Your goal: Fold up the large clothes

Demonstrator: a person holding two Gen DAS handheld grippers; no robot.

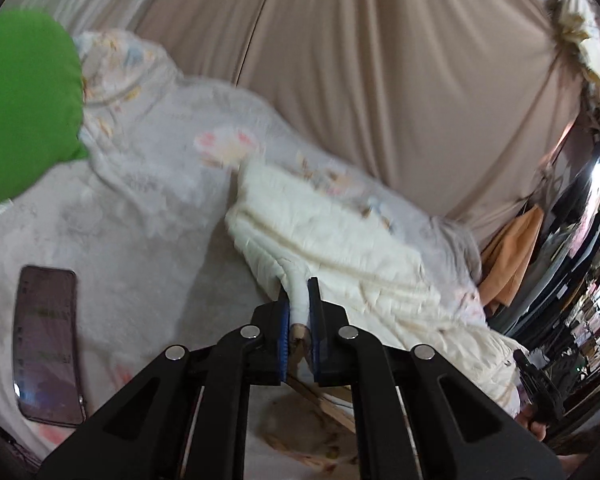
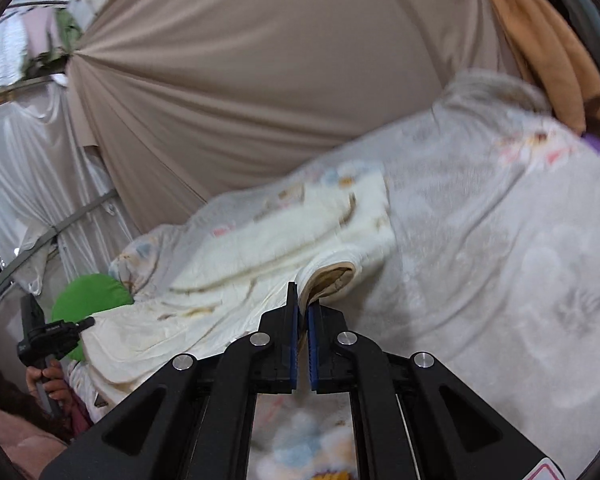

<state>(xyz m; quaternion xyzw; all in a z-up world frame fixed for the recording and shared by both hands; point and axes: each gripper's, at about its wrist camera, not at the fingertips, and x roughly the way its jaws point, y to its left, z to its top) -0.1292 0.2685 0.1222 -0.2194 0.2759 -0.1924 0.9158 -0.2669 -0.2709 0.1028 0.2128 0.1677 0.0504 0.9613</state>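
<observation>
A cream quilted garment [image 1: 340, 248] lies stretched across a pale grey fleece blanket [image 1: 140, 184] on a bed. My left gripper [image 1: 299, 292] is shut on one edge of the garment, held just above the blanket. In the right wrist view the same garment [image 2: 228, 280] runs off to the left. My right gripper [image 2: 303, 300] is shut on its folded edge near a cuff-like opening with tan lining [image 2: 334, 278]. The left gripper and the hand holding it [image 2: 46, 344] show at the left edge of that view.
A dark phone [image 1: 48, 344] lies on the blanket at the left. A green cushion [image 1: 24, 108] sits at the far left, also in the right wrist view [image 2: 92, 296]. Beige curtains [image 1: 380, 60] hang behind the bed. An orange cloth [image 2: 548, 40] hangs at the right.
</observation>
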